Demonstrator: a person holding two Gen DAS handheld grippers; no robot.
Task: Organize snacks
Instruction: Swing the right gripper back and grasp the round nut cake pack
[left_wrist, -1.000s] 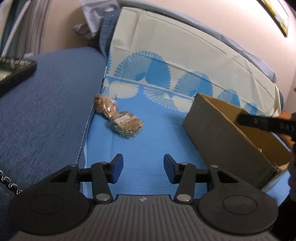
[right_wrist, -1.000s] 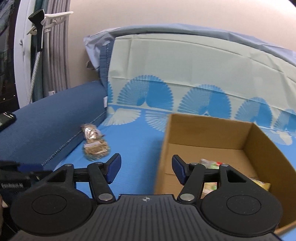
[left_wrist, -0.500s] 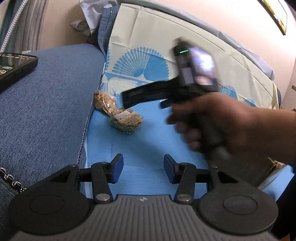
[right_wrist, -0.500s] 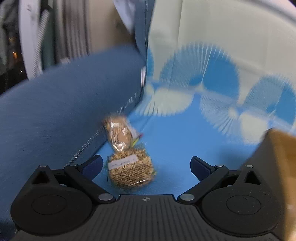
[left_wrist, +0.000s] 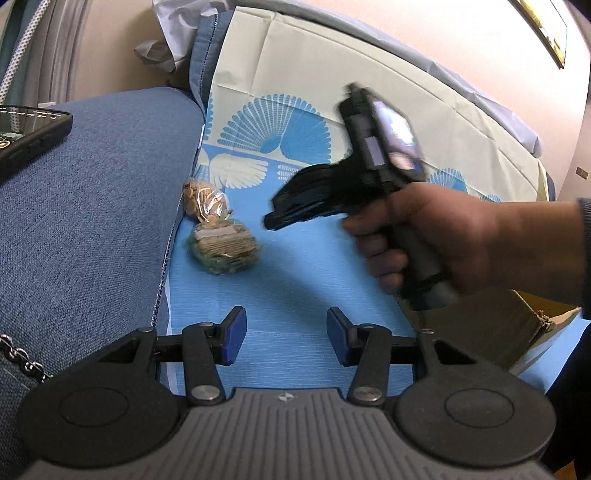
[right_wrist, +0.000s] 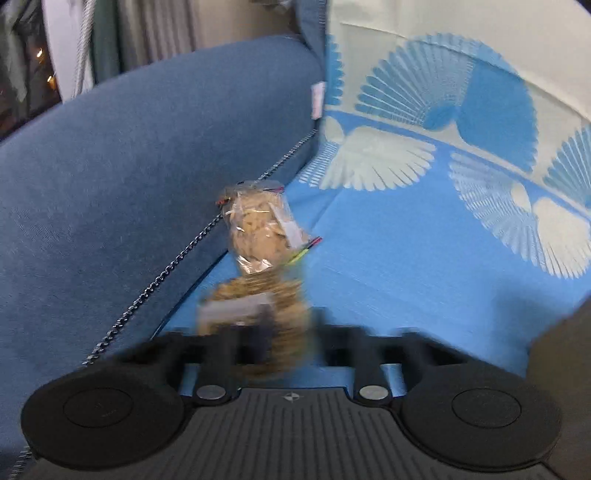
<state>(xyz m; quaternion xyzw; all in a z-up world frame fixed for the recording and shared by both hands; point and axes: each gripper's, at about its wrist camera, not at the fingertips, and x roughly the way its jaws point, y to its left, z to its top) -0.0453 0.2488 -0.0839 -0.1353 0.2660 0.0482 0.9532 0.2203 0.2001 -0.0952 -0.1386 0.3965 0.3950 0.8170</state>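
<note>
Two snack packs lie on the blue patterned cloth (left_wrist: 295, 295) beside the sofa arm: a clear-wrapped cookie pack (left_wrist: 205, 201) (right_wrist: 258, 229) and, nearer, a cracker pack (left_wrist: 223, 247) (right_wrist: 255, 299). A hand holds my right gripper (left_wrist: 271, 219) just right of and slightly above the cracker pack. Its jaws look pressed together there, with no snack in them. In the right wrist view that gripper (right_wrist: 291, 332) is smeared by motion, with the cracker pack right at its tips. My left gripper (left_wrist: 282, 332) hangs open low over bare cloth, nothing between its fingers.
The cardboard box (left_wrist: 480, 332) stands at the right, mostly hidden behind the hand. A dark phone (left_wrist: 29, 136) lies on the blue sofa arm (left_wrist: 92, 221) at the left. The cloth runs up the backrest (left_wrist: 332, 85).
The right gripper swung from over the box across to the snack packs at the left, opened wide on the way, then closed. The left gripper stayed put.
</note>
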